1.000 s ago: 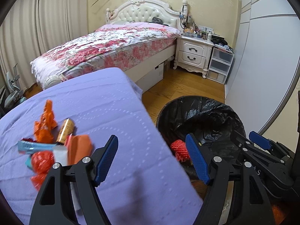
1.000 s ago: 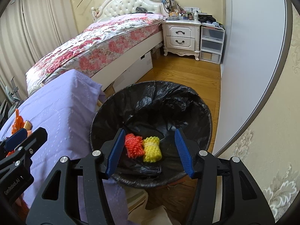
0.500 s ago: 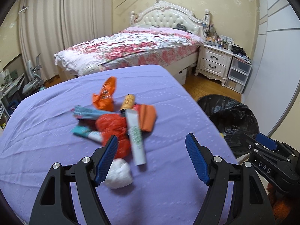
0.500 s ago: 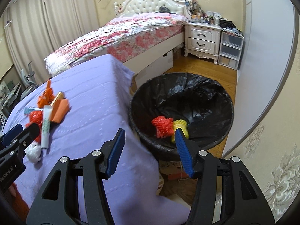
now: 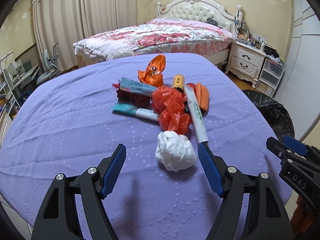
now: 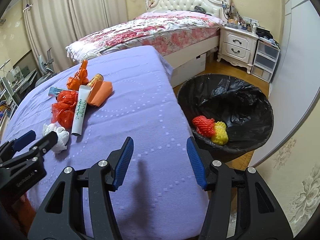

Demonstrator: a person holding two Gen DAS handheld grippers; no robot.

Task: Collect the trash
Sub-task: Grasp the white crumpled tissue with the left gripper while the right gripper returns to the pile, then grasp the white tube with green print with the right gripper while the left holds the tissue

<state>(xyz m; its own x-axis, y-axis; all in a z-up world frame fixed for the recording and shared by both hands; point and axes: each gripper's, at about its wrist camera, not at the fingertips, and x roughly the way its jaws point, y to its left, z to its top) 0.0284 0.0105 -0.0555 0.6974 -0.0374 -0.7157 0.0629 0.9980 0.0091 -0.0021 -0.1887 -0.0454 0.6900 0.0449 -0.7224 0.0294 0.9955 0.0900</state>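
My left gripper [image 5: 162, 158] jaws open, empty, over the tissue wad [image 5: 175, 153]; right gripper [image 6: 160, 154] jaws open above tabletop [image 6: 140, 104].

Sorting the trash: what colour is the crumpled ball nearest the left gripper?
White, clearest in the left wrist view.

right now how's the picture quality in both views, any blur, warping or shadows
Left wrist view: the trash pile is slightly motion-blurred, the fisheye bends the table edge, and the left gripper casts a soft shadow. Right wrist view: sharper, with the bin clear, walls curved at the rim, and a faint shadow below the right gripper.
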